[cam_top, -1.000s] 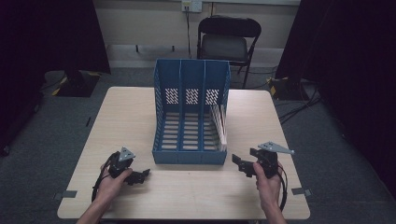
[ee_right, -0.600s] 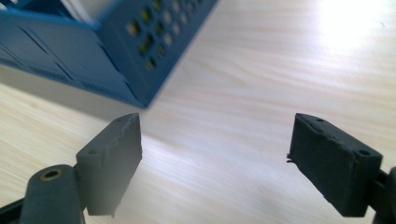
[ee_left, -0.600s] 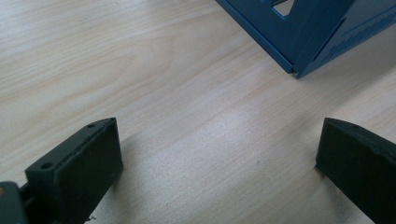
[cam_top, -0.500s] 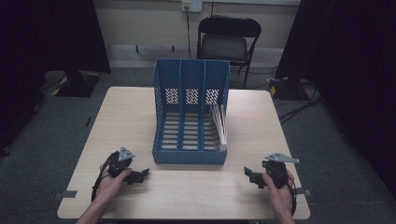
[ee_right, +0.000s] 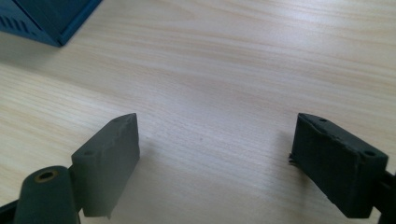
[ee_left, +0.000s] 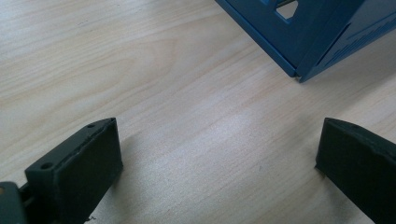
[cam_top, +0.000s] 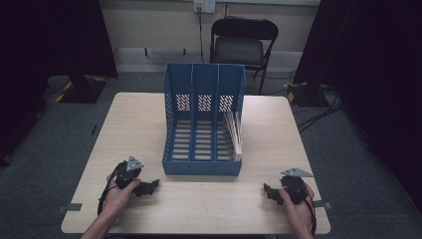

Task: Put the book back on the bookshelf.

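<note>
A blue three-slot file rack [cam_top: 204,124] stands in the middle of the wooden table [cam_top: 139,124], with pale papers [cam_top: 234,132] leaning in its right slot. My left gripper [cam_top: 152,186] rests on the table near the front left, open, with bare wood between its jaws; a corner of the file rack [ee_left: 299,42] lies ahead of it. My right gripper [cam_top: 268,191] sits low at the front right, open and holding nothing. A corner of the file rack [ee_right: 42,18] shows at the upper left of the right gripper view.
A black folding chair [cam_top: 243,42] stands behind the table. Cables [cam_top: 318,107] run across the floor at the right. Tape marks [cam_top: 69,206] sit at the table's front corners.
My right gripper has drawn back toward the front edge and lowered to the tabletop. The left gripper has stayed in place.
</note>
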`<state>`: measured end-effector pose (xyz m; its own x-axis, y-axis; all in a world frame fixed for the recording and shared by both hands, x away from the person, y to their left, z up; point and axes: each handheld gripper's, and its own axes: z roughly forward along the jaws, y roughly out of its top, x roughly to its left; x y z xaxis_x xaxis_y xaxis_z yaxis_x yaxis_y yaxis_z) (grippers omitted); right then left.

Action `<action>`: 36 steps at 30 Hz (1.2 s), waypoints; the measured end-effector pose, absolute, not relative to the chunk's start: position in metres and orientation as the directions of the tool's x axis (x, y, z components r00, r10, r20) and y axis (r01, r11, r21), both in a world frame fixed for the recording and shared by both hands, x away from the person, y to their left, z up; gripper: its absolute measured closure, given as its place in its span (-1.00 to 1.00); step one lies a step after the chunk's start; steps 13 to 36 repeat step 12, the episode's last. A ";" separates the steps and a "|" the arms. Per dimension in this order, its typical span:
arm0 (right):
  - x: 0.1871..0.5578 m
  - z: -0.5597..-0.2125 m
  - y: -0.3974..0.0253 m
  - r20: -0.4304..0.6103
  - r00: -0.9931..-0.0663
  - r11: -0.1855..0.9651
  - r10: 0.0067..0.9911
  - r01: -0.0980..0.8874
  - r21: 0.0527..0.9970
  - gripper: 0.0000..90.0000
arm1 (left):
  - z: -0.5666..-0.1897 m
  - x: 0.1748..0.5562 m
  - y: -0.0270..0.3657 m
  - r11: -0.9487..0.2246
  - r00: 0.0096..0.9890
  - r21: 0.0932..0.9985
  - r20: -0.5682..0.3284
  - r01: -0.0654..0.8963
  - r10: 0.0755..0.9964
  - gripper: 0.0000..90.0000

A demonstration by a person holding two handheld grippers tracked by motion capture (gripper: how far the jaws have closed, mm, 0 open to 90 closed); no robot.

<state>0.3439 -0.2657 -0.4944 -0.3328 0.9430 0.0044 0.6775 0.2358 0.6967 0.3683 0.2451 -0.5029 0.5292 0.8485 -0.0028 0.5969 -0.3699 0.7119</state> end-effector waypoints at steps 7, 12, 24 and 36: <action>0.344 -0.500 -0.263 -0.016 -0.325 0.233 0.945 0.642 0.731 -0.78 | -0.503 0.368 0.246 -0.381 0.535 0.707 0.004 0.596 0.845 -1.00; 0.344 -0.500 -0.263 -0.015 -0.317 0.226 0.948 0.644 0.731 -0.78 | -0.503 0.368 0.246 -0.381 0.535 0.707 0.004 0.596 0.845 -1.00; 0.344 -0.500 -0.263 -0.015 -0.317 0.226 0.948 0.644 0.731 -0.78 | -0.503 0.368 0.246 -0.381 0.535 0.707 0.004 0.596 0.845 -1.00; 0.344 -0.500 -0.263 -0.015 -0.317 0.226 0.948 0.644 0.731 -0.78 | -0.503 0.368 0.246 -0.381 0.535 0.707 0.004 0.596 0.845 -1.00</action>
